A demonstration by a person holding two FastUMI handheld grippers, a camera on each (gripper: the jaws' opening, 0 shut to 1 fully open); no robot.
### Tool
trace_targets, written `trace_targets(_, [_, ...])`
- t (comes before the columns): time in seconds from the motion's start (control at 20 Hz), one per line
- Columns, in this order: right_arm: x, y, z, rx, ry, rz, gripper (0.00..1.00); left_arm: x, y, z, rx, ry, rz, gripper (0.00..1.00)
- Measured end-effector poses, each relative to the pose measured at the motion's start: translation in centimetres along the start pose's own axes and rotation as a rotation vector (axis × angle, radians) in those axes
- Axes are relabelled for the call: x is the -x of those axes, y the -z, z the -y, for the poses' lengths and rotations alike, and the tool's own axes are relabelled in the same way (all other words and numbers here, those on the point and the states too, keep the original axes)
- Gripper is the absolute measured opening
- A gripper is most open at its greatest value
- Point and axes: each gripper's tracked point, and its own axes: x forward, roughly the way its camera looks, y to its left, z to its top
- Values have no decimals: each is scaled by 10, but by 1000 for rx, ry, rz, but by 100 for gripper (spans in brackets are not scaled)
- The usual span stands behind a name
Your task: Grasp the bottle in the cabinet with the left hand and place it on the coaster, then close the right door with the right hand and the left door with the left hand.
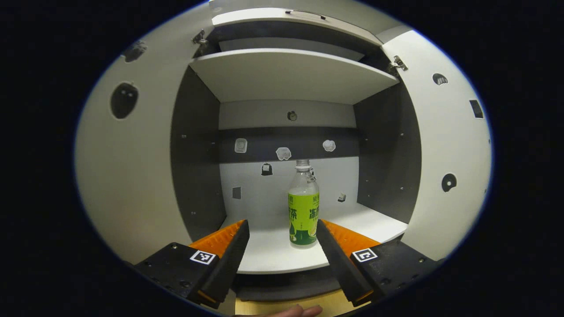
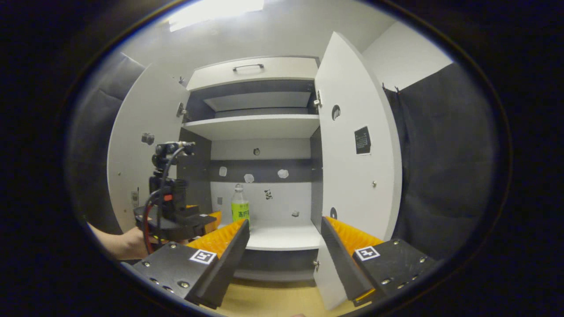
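A clear bottle [image 1: 303, 207] with a green label stands upright on the cabinet's lower shelf [image 1: 273, 253]. My left gripper [image 1: 282, 237] is open just in front of it, with the bottle a little beyond its fingertips and nearer the right finger. In the right gripper view the same bottle [image 2: 240, 208] shows deep in the cabinet, with the left gripper [image 2: 207, 219] and the hand holding it in front of the shelf. My right gripper [image 2: 285, 233] hangs open farther back, holding nothing. Both doors stand open: left door [image 1: 128, 176], right door [image 2: 357, 176].
An upper shelf [image 1: 291, 75] spans the cabinet above the bottle, and a drawer front with a handle [image 2: 249, 67] tops it. A wooden surface [image 2: 273, 301] lies below the cabinet. A cable [image 2: 152, 207] runs from the left gripper. Dark cloth [image 2: 445, 176] hangs to the right.
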Motion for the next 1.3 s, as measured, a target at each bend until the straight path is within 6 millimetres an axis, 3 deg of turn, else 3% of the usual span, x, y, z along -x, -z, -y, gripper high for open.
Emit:
trace_targets(0.5, [42,21,26,-30,36,-28,98,-99,7,35,38,-17,25,96])
trace_targets(0.75, [59,13,51,-6,93,-28,98,-129,16,26,98,-61,-18,96])
trace_targets(0.8, [65,11,52,-14,95,-21,98,-129,15,31,106,-41,-33,92])
trace_targets(0.9, [75,11,56,-24,93,-19,99,-123,14,18,75,-68,-49,79])
trace_targets(0.95, [81,11,59,-25,96,-20,98,-119,9,15,62,-65,-44,78])
trace_targets(1.3, [126,9,62,-45,65,-22,99,-26,-30,29,80,22,-11,78])
